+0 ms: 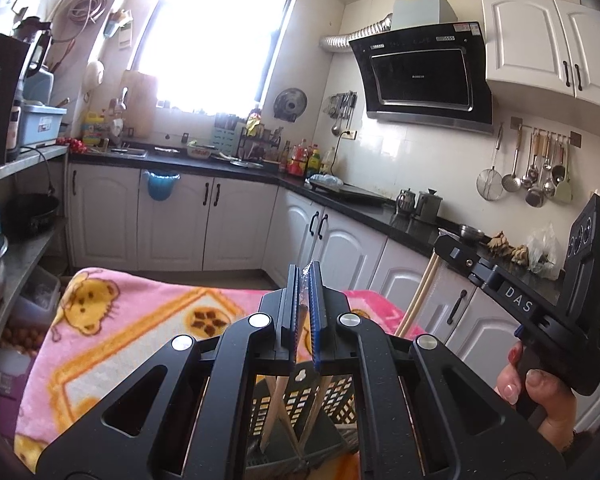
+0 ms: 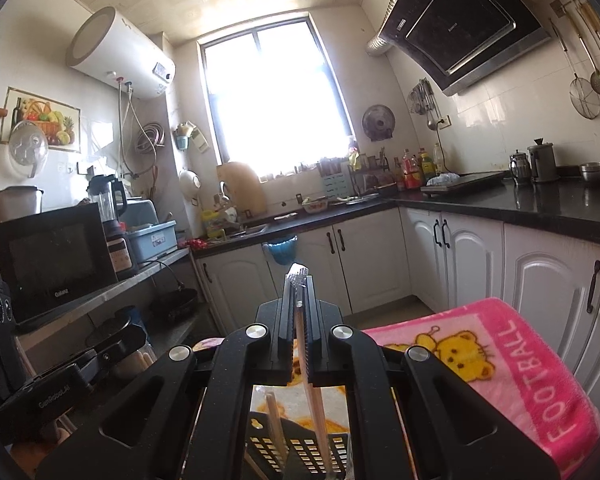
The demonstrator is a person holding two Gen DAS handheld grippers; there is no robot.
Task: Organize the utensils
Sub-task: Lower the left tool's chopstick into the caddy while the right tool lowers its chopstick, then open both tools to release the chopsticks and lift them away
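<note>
Holding both grippers over the pink bear-print blanket (image 1: 112,320) that is covering the worktop, you are facing a crowded kitchen: white cabinets (image 2: 452,256) and a black counter (image 2: 560,204) are running along the far wall and your right, and a shelf with a microwave (image 2: 52,256) is standing on your left. Below the fingers, a black slotted utensil basket (image 2: 300,452) is sitting on the blanket, with wooden chopsticks (image 1: 274,408) standing tilted and crossing inside it. Your left gripper (image 1: 303,276) is pinching a thin, clear-wrapped utensil between fingers that are pressed almost together. Your right gripper (image 2: 298,284) is likewise pinching a pale wrapped chopstick (image 2: 314,396), whose lower end is reaching down into the basket. Your right hand (image 1: 540,396) is showing in the left camera, just beside the left gripper.
</note>
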